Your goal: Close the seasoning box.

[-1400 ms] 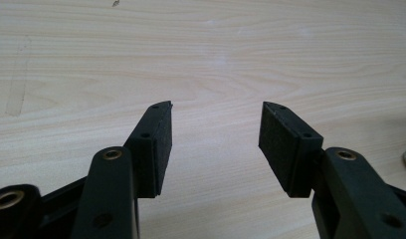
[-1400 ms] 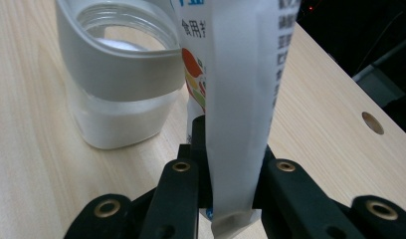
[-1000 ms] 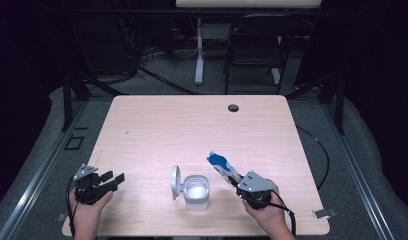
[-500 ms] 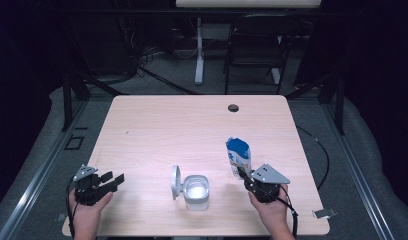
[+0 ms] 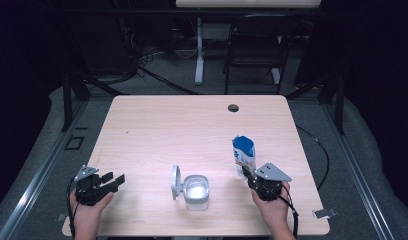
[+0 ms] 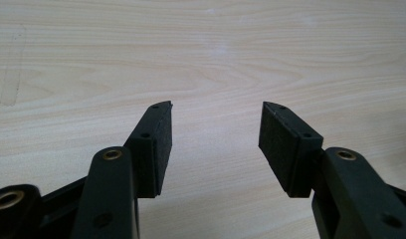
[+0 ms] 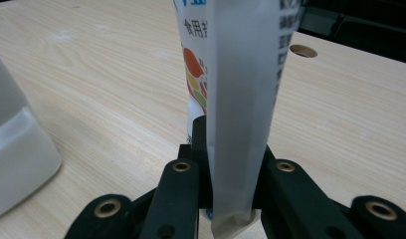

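Note:
A blue and white pouch (image 5: pixel 244 155) stands upright at the table's front right, pinched near its lower edge by my right gripper (image 5: pixel 250 176). In the right gripper view the pouch (image 7: pixel 236 89) rises between the two black jaws, which press on it from both sides, and its top is cut off by the frame. A white container (image 5: pixel 196 191) with its round lid (image 5: pixel 175 182) flipped open to the left sits at the front centre, left of the pouch. My left gripper (image 5: pixel 112 181) rests at the front left, open, with bare wood between its pads (image 6: pixel 156 144).
The wooden table (image 5: pixel 192 125) has a round cable hole (image 5: pixel 233 108) near its far edge. A chair (image 5: pixel 254 45) and a desk leg (image 5: pixel 199 50) stand beyond the table. The white container's side (image 7: pixel 14 154) shows at the left in the right gripper view.
The right gripper has swung the pouch from a tilt toward the container to upright and shifted it rightward, away from the container. The left gripper has stayed still.

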The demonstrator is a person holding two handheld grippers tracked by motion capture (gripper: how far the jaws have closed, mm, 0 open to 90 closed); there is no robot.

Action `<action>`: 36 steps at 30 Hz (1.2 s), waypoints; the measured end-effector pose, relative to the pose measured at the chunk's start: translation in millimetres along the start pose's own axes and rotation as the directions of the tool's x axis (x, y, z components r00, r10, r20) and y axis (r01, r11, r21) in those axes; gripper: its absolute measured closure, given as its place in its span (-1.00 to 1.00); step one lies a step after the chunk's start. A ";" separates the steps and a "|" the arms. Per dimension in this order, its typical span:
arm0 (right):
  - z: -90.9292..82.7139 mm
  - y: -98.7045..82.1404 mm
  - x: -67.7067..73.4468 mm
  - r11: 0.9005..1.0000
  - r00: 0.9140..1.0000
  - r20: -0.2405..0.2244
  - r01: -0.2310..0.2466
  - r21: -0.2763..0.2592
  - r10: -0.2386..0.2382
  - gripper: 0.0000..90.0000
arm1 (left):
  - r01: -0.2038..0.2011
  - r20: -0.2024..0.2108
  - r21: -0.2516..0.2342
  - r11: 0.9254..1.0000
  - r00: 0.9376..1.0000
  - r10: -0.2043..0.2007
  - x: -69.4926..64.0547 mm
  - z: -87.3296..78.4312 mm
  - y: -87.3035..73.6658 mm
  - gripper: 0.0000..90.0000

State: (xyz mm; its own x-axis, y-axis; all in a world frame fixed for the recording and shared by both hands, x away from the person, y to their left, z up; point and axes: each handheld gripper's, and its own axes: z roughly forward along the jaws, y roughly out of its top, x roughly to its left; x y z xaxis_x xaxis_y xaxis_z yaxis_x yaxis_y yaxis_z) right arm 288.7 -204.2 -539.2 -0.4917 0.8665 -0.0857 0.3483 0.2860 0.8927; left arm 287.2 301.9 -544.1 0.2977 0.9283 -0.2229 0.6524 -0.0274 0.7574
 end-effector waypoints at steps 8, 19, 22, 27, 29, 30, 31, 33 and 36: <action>9.3 -5.9 -10.1 0.997 0.998 0.037 -0.046 0.067 0.044 0.80 | 0.004 -0.004 -0.006 1.000 1.000 -0.004 -0.2 0.3 -2.9 0.06; 17.1 -14.6 -16.4 0.992 0.999 0.047 -0.029 0.119 0.024 0.80 | -0.015 0.005 -0.012 1.000 1.000 0.015 -7.8 1.8 -0.7 0.06; 16.3 -15.9 -17.6 0.993 0.999 0.046 -0.033 0.113 0.027 0.78 | -0.029 0.012 -0.013 0.999 1.000 0.029 -12.9 2.4 0.2 0.06; 14.6 -17.9 -18.9 0.992 0.999 0.047 -0.013 0.122 0.007 0.69 | -0.053 0.022 -0.016 0.998 0.998 0.053 -20.3 2.9 2.2 0.06; 13.7 -21.6 -20.4 0.990 0.998 0.056 -0.004 0.144 -0.004 0.59 | -0.072 0.036 -0.018 0.997 0.997 0.073 -27.7 3.6 4.7 0.07; 13.3 -23.1 -21.1 0.990 0.998 0.058 -0.001 0.141 -0.007 0.56 | -0.072 0.036 -0.018 0.997 0.997 0.073 -27.7 3.6 4.7 0.08; 12.2 -23.4 -22.0 0.989 0.998 0.059 -0.003 0.148 -0.006 0.53 | -0.087 0.052 -0.021 0.996 0.995 0.088 -33.3 4.3 6.2 0.10; 11.1 -23.6 -22.9 0.989 0.998 0.056 -0.006 0.147 -0.002 0.52 | -0.096 0.063 -0.017 0.995 0.993 0.097 -36.2 3.9 7.4 0.12; 6.3 -23.6 -23.5 0.991 0.998 0.055 -0.007 0.133 0.000 0.39 | -0.130 0.108 -0.019 0.991 0.986 0.131 -50.0 2.0 11.5 0.30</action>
State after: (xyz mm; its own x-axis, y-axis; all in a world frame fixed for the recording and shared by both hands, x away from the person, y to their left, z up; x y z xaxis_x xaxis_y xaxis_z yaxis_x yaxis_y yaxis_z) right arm 297.1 -228.8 -561.0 -0.4471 0.8877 -0.1103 0.4547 0.3317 0.8266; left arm 281.2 254.5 -525.5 0.4538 0.8713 -0.1867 0.5951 -0.1404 0.7913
